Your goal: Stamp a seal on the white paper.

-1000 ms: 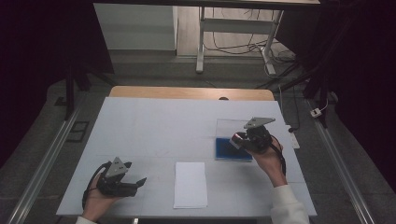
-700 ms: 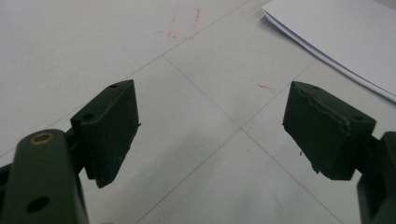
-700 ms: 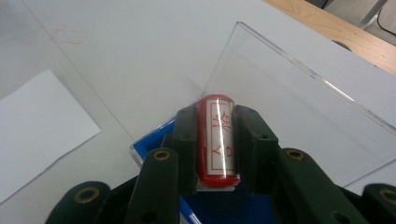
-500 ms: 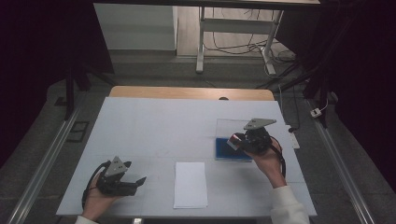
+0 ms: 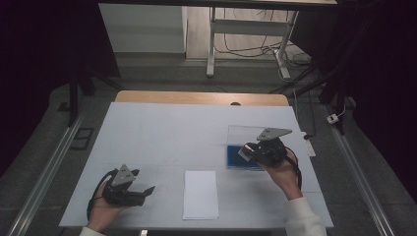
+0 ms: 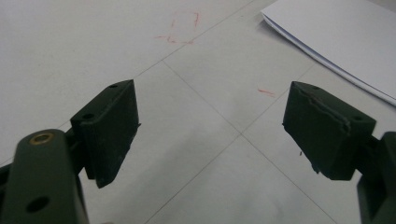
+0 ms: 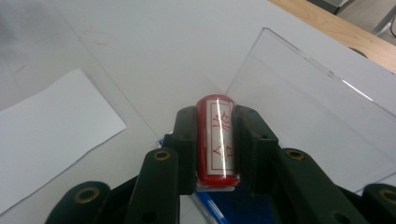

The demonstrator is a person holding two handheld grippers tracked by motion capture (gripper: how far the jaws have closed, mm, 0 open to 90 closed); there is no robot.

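White tabletop (image 5: 162,132), dim surroundings. Right hand-held gripper (image 7: 215,140) clamped on red stamp (image 7: 217,140) above clear case (image 5: 244,135) near right edge. Left hand-held gripper (image 6: 210,130) apart, empty, near front-left corner. Advisable: carry stamp level to paper (image 5: 200,194) at front edge; press squarely.

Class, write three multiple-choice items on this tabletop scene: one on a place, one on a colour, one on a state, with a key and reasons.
1. Where does the sheet of paper lie?
A. between the two grippers, near the front edge
B. inside the clear box
C. under the left gripper

2. What colour is the stamp?
A. green
B. red
C. yellow

3. How is the left gripper?
A. shut on paper
B. shut on nothing
C. open

Key: 1 A, the high view shows it on the table between them; 2 B, the right gripper clamps a red body; 3 C, its jaws stand wide apart.
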